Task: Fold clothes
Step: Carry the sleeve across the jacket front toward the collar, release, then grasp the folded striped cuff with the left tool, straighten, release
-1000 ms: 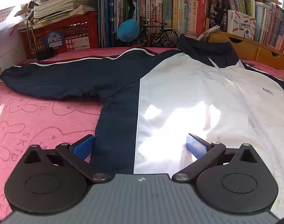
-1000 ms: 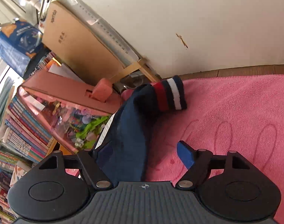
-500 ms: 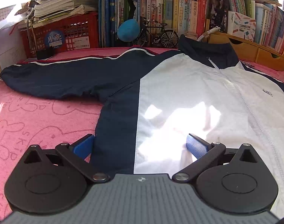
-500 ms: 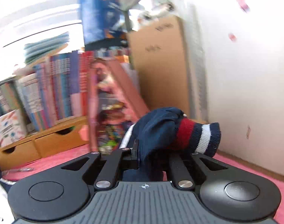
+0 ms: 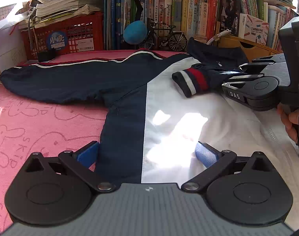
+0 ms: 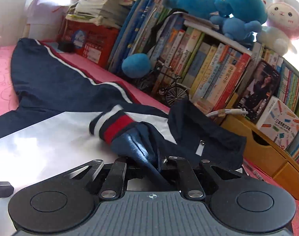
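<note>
**Right sleeve carried over the jacket front**

Left wrist view: the left hand-held gripper [image 5: 147, 153] sits low centre, blue pads wide apart over the hem of the navy-and-white zip jacket [image 5: 188, 118] spread on the pink rabbit-print towel [image 5: 31, 118]. At right, the right hand-held gripper [image 5: 231, 78] brings the striped cuff [image 5: 190, 82] onto the white panel.

Right wrist view: the right hand-held gripper [image 6: 149, 162] is clamped on the navy sleeve [image 6: 135, 145], its jaws just beginning to part; the cuff [image 6: 112, 126] lies at centre.

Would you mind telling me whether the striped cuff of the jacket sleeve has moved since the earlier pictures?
Yes. In the left wrist view the striped cuff now lies on the jacket's white front panel, brought in from the right by the right gripper; earlier it was absent there.
</note>
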Motion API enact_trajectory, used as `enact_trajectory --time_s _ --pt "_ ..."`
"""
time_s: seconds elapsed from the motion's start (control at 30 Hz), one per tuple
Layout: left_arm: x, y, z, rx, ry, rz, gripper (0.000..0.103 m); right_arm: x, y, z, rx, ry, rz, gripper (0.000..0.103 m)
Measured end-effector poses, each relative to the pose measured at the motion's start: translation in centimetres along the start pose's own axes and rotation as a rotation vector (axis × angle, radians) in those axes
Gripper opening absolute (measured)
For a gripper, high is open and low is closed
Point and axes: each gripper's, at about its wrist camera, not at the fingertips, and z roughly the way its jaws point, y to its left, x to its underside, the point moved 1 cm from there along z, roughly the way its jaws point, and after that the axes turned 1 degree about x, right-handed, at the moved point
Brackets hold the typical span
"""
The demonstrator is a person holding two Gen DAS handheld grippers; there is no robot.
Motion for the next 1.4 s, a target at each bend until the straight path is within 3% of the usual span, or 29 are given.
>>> enact_trajectory --time_s 0.03,0.13,0.17,0.27,0.37,0.6,0.67,0.77,0.87,1.0,1.1,1.13,1.17,1.23,1.3,1.4 --pt "0.0 0.0 0.0 0.001 0.0 0.0 0.103 0.3 0.5 -0.1 -0.004 0.009 -0.012 0.021" --pt "-0.1 0.1 0.0 0.003 -0.001 -0.001 0.103 1.4 -0.6 -2.1 0.002 -0.021 0.019 0.068" --pt "-0.1 0.1 0.0 0.005 -0.001 -0.002 0.103 1.7 -1.3 -2.9 -0.002 -0.038 0.039 0.074" --pt "-0.2 0.3 -0.1 0.019 -0.002 -0.004 0.103 3.2 -4.2 -5.4 -0.031 -0.058 0.109 0.076" --pt "-0.7 0.6 -0.7 0.083 -0.03 0.009 0.103 5.3 -7.0 -7.3 -0.042 -0.054 0.189 0.087" --pt "-5.9 -2.3 -1.1 0.114 -0.107 0.114 0.103 11.1 -12.5 -10.0 0.003 -0.012 0.41 0.087" --pt "-7.8 -2.3 -1.1 0.21 -0.099 0.052 0.103 12.5 -14.0 -10.5 0.011 -0.02 0.494 0.087" --pt "-10.2 -1.8 -0.2 0.434 -0.075 -0.066 0.103 14.3 -16.1 -11.2 0.029 -0.051 0.607 0.087" --pt "-11.8 -1.6 3.6 0.494 0.007 -0.156 0.103 15.4 -18.0 -11.4 0.132 -0.029 0.662 0.087" --pt "-11.7 -1.9 9.8 0.394 0.134 -0.213 0.103 16.7 -19.5 -11.3 0.242 0.024 0.687 0.087" --pt "-10.6 -2.5 11.3 0.383 0.13 -0.201 0.097 17.8 -20.3 -11.1 0.26 0.056 0.704 0.087" --pt "-10.5 -2.9 11.0 0.387 0.113 -0.18 0.09 18.1 -20.5 -11.1 0.263 0.063 0.709 0.087" --pt "-10.4 -3.3 10.7 0.39 0.096 -0.157 0.072 18.4 -20.7 -11.1 0.266 0.069 0.713 0.087" --pt "-10.2 -4.1 9.7 0.384 0.04 -0.091 0.054 18.9 -21.0 -11.1 0.271 0.08 0.721 0.087" --pt "-10.3 -4.6 8.4 0.404 -0.024 -0.03 0.052 19.1 -21.2 -11.1 0.279 0.082 0.722 0.087" --pt "-10.6 -4.4 7.3 0.459 -0.081 -0.039 0.053 18.8 -21.2 -11.0 0.318 0.087 0.675 0.088"
